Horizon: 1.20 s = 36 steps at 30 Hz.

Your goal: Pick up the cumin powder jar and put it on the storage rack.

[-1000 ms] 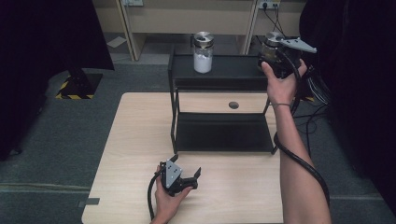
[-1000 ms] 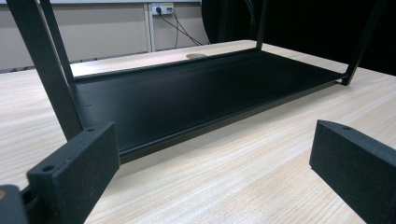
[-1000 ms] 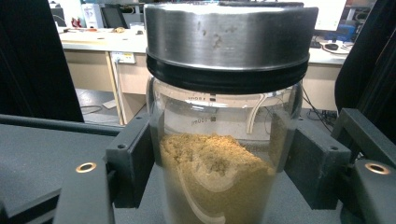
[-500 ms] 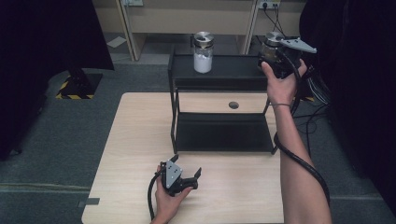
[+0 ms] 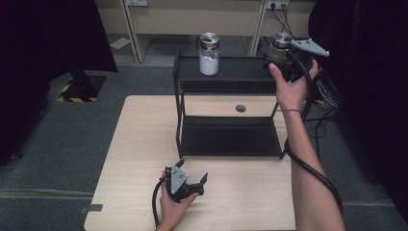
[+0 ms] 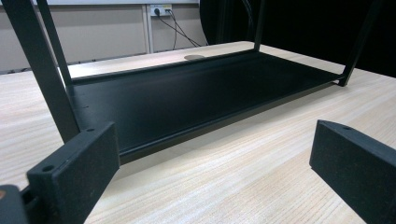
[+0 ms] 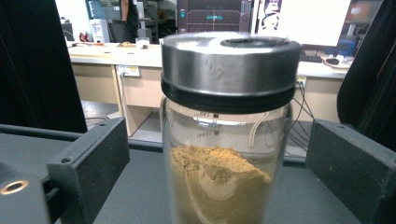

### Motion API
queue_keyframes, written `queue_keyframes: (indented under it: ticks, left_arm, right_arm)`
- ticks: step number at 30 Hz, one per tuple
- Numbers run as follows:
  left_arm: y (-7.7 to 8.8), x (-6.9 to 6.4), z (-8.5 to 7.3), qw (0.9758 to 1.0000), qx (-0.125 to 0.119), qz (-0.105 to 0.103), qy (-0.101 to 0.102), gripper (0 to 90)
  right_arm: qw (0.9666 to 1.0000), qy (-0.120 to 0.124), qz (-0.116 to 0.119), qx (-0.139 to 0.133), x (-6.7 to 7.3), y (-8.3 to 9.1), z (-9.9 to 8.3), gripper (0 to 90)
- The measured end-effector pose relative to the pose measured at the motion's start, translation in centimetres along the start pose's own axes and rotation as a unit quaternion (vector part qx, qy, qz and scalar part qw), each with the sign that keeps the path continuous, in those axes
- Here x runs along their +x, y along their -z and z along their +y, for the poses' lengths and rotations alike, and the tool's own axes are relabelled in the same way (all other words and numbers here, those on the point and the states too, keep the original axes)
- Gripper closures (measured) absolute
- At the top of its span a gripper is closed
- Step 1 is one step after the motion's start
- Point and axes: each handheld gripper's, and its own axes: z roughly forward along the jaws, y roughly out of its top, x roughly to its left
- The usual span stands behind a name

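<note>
The right gripper [image 5: 284,60] sits at the right end of the top shelf of a black metal rack [image 5: 226,134], which stands on the far half of a light wooden table [image 5: 139,144]. Between its jaws stands a glass jar [image 7: 226,135] with a steel lid, holding brown powder. The jaws have just been opening: in the right gripper view they stand spread, with a clear gap between each black pad and the glass, so the jar rests free on the shelf near its right edge. In the high view that jar [image 5: 280,44] shows just beyond the hand, partly hidden by the gripper's grey plate.

A second jar [image 5: 210,54], filled with white powder and also capped in steel, stands upright toward the left part of the same top shelf, well apart from the brown one.

The left gripper [image 5: 195,185] lies low near the table's near edge, held in the person's left hand and pointing toward the rack. Its jaws are spread wide with nothing between them; the left gripper view looks between them across bare wood to the rack's lower shelf [image 6: 196,98]. A round cable hole [image 5: 240,108] sits in the table behind the rack, near the far edge.
</note>
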Motion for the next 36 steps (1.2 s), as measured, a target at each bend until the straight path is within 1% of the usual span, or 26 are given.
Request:
queue_keyframes:
  ticks: [2,7,9,12,18,21,26,31,36]
  left_arm:
    - [0.0,0.0,0.0,1.0,0.0,0.001,0.0,0.8]
    - [0.0,-0.1,0.0,1.0,0.0,0.001,-0.002,0.8]
    - [0.0,-0.1,0.0,1.0,0.0,0.001,-0.002,0.8]
    - [0.0,-0.1,0.0,1.0,0.0,0.001,-0.002,0.8]
    - [0.0,-0.2,0.0,1.0,0.0,0.001,-0.002,0.8]
    - [0.0,-0.2,0.0,1.0,-0.001,0.001,-0.003,0.8]
    - [0.0,-0.2,0.0,1.0,-0.001,0.002,-0.004,0.8]
    - [0.0,-0.3,0.0,1.0,-0.001,0.002,-0.004,0.8]
    - [0.0,-0.3,0.0,1.0,-0.001,0.002,-0.004,0.8]
  right_arm:
    - [1.0,0.005,-0.001,-0.003,-0.1,0.4,0.0,5.2]
    - [1.0,0.005,0.0,-0.007,-0.5,1.2,-0.1,4.1]
    - [0.9999,0.01,0.001,-0.007,-0.7,1.5,-0.2,4.0]
    - [0.9998,0.017,0.008,-0.008,-1.0,1.9,-0.5,4.0]
    - [0.9996,0.01,0.022,-0.017,-1.6,2.7,-1.3,3.9]
    - [0.9992,0.011,0.031,-0.025,-1.7,3.2,-1.6,3.8]
    - [0.9987,0.011,0.04,-0.03,-1.6,4.0,-2.1,3.8]
    - [0.9981,0.003,0.047,-0.038,-1.8,4.9,-3.2,3.7]
    - [0.9973,0.002,0.059,-0.044,-1.7,5.8,-4.7,3.7]
